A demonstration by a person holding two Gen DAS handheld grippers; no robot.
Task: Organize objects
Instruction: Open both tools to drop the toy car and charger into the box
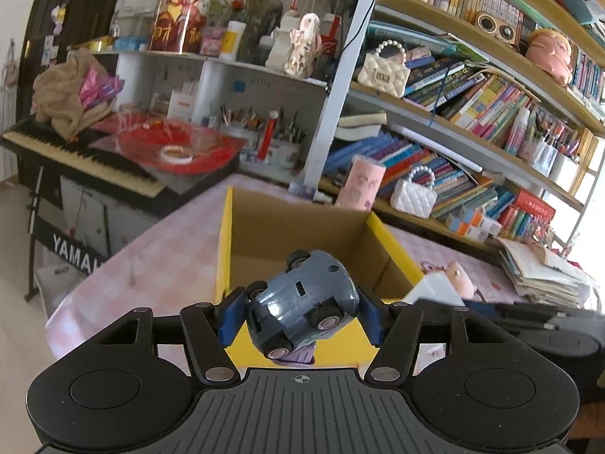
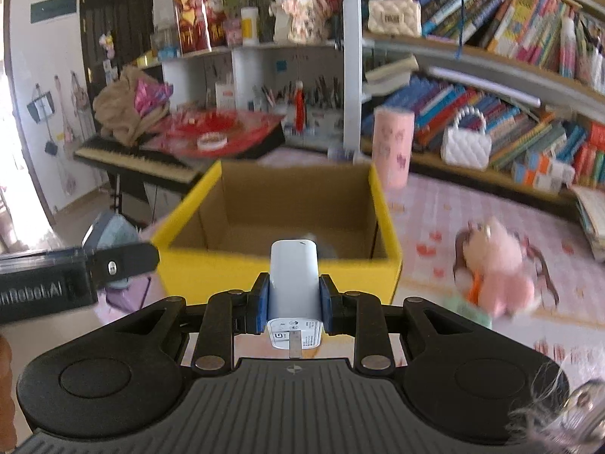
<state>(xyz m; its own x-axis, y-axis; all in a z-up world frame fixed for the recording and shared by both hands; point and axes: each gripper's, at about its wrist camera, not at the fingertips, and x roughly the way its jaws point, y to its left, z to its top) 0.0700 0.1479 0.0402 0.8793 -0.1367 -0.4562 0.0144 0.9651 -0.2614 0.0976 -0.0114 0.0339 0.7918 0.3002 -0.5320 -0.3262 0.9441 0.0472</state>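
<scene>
My left gripper (image 1: pixel 300 312) is shut on a grey-blue toy car (image 1: pixel 302 299), which lies wheels-up between the blue pads, held above the near edge of a yellow cardboard box (image 1: pixel 227 234). My right gripper (image 2: pixel 294 299) is shut on a white charger plug (image 2: pixel 294 287), upright between its pads, just in front of the same yellow box (image 2: pixel 280 276). The box is open, with a brown inside. In the right wrist view the left gripper (image 2: pixel 121 261) shows at the left edge with the toy car (image 2: pixel 109 229).
The box stands on a pink checked tablecloth (image 2: pixel 435 208). A pink plush toy (image 2: pixel 495 265) lies right of the box, and a pink cylinder (image 2: pixel 391 143) stands behind it. Bookshelves (image 1: pixel 472 113) fill the back right. A keyboard (image 1: pixel 75 159) stands at the left.
</scene>
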